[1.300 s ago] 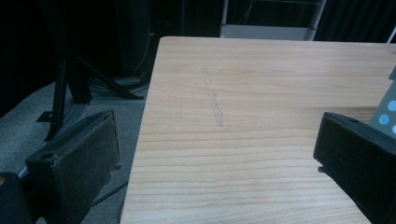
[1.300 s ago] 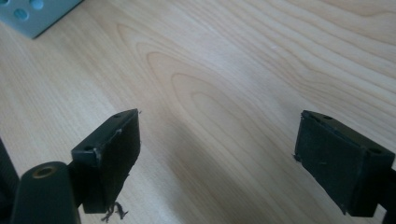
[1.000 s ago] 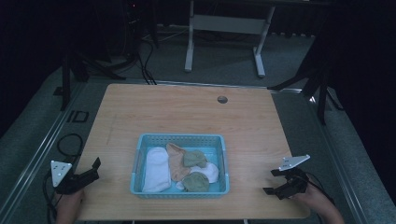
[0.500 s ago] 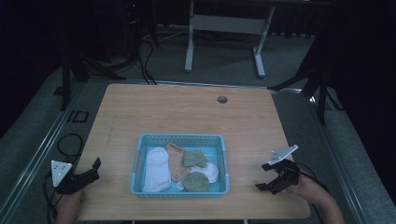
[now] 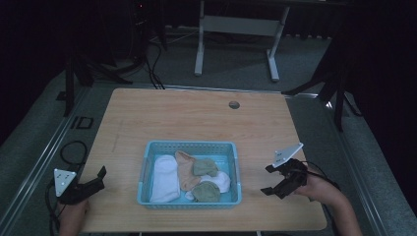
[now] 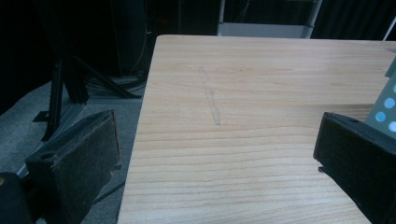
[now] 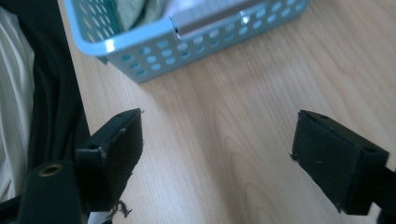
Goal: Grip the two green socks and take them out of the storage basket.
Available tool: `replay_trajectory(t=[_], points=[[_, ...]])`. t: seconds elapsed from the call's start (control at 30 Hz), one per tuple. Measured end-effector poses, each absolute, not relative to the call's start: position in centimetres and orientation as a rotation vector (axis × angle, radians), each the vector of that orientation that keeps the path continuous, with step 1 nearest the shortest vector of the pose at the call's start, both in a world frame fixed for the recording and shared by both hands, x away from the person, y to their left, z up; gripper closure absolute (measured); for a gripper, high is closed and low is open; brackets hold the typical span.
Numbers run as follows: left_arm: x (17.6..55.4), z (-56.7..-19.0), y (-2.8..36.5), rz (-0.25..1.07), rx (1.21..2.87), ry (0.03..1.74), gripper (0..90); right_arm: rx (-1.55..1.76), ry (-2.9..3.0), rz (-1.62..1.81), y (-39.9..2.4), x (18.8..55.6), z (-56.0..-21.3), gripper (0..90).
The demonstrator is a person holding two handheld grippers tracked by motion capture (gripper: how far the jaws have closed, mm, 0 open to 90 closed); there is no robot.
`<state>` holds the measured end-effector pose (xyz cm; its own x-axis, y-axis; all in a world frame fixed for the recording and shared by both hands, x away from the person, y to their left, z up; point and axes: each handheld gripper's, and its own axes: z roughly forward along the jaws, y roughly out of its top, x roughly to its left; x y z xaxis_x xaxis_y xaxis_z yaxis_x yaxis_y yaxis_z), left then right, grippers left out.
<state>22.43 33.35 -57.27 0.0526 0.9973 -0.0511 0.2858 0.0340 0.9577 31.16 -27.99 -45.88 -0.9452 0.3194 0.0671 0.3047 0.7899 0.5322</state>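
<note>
The basket (image 5: 190, 147) sits lower centre on the table (image 5: 196, 118), socks (image 5: 189, 174) inside; left gripper (image 5: 96, 181) lower left, right gripper (image 5: 269, 179) lower right.

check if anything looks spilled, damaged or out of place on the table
Nothing stands out. The blue basket sits square on the table with the socks loosely piled inside it, none over the rim. A faint scuff mark runs across the wood.
</note>
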Motion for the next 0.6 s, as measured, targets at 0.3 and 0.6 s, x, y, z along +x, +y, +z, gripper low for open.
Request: replay_trajectory(t=[0.3,0.6], points=[[22.4,-57.3,33.4,0.979,1.413,1.391,0.1,0.373,2.977,0.861,-24.4,31.6,-43.5,18.5],[22.5,-57.3,33.4,0.980,1.417,1.388,0.1,0.307,2.991,0.852,-21.5,31.9,-42.4,22.1]])
